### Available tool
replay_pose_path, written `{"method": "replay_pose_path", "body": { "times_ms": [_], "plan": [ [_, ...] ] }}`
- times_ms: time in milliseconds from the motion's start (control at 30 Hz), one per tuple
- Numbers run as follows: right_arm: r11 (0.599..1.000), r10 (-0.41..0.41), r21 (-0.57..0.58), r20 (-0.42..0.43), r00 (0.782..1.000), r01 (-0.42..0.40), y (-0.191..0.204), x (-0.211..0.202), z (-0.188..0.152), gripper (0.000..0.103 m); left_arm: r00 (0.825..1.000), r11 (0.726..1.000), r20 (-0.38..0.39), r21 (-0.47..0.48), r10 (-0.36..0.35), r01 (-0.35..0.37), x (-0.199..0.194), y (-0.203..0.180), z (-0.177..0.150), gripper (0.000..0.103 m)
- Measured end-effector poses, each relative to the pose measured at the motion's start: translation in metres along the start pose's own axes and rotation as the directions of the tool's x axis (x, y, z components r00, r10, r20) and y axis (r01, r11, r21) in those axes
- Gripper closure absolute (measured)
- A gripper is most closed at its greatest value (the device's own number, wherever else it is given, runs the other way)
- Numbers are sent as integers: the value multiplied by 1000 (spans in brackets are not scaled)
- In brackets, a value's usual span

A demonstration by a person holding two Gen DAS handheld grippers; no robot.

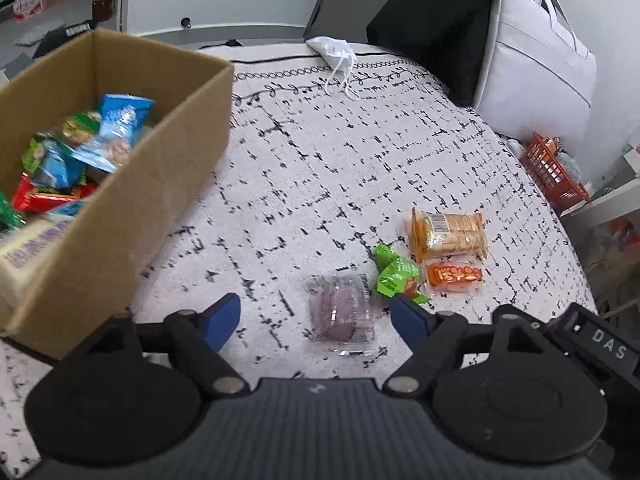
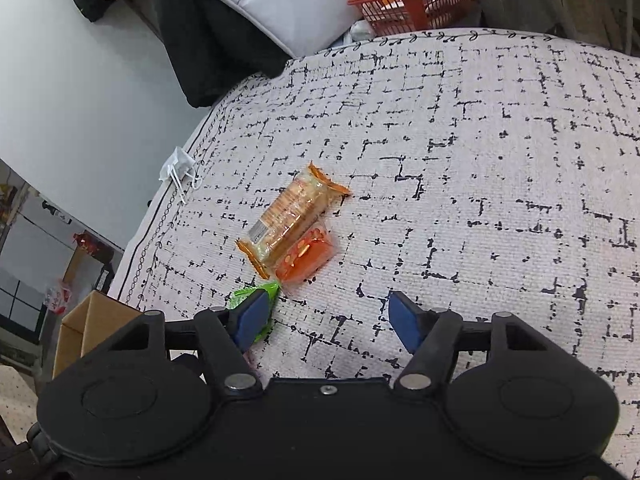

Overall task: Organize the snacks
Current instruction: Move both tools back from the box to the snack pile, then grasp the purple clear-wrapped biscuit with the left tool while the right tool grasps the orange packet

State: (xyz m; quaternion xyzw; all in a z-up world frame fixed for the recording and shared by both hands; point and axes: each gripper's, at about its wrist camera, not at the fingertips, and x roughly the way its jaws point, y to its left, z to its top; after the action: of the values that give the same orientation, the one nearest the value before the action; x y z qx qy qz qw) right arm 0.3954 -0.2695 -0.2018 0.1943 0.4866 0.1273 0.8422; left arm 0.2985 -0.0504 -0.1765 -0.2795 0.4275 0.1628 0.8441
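Already the box point(image 1: 120, 184) holds a heap of snacks, while four wait on the bed point(image 1: 320, 160): clear pack point(image 1: 340, 312), green pack point(image 1: 396, 276), biscuits point(image 1: 448, 232), orange pack point(image 1: 454, 276). Left gripper point(image 1: 316, 320) gapes beside the clear pack, right gripper point(image 2: 326, 320) gapes empty; neither grips anything.

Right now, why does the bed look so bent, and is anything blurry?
Left wrist view: fisheye bends the bed edges; the box looks soft; light is even. Right wrist view: same bulge; biscuits fairly sharp.
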Motion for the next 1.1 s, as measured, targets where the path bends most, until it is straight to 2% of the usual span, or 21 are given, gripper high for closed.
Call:
{"method": "replay_pose_path", "body": {
  "times_ms": [133, 200, 267, 367, 500, 533, 600, 767, 1100],
  "plan": [
    [1000, 2, -14, -7, 1000, -2, 4, 10, 2, 41, 1000, 1000, -6, 8, -16, 16, 9, -5, -1, 29],
    [1000, -1, -24, -10, 1000, 0, 6, 15, 3, 44, 1000, 1000, -17, 6, -11, 11, 15, -6, -1, 40],
    [1000, 0, -25, -17, 1000, 0, 6, 19, 2, 46, 999, 1000, -36, 8, -5, 6, 22, -7, -1, 46],
    [1000, 0, -23, -30, 1000, 0, 6, 26, 2, 50, 998, 1000, -69, 28, 14, -12, 32, -8, -3, 47],
    [1000, 19, -11, -40, 999, -19, 8, 36, 4, 58, 998, 999, -64, 42, 7, -4, 35, -8, -3, 48],
    [1000, 22, -10, -40, 999, -23, 10, 39, 6, 60, 998, 999, -61, 45, 3, 0, 35, -8, -2, 52],
    [1000, 28, -8, -36, 999, -29, 13, 45, 9, 61, 998, 999, -65, 38, -20, 22, 36, -7, 0, 69],
    [999, 22, -25, -26, 999, -22, 23, 55, 12, 62, 998, 999, -63, 46, -23, 26, 34, -5, 6, 73],
    [998, -30, -61, 19, 999, 31, 34, 68, 15, 64, 999, 999, -49, 37, -20, 22, 29, 1, 17, 74]
  ]
}}
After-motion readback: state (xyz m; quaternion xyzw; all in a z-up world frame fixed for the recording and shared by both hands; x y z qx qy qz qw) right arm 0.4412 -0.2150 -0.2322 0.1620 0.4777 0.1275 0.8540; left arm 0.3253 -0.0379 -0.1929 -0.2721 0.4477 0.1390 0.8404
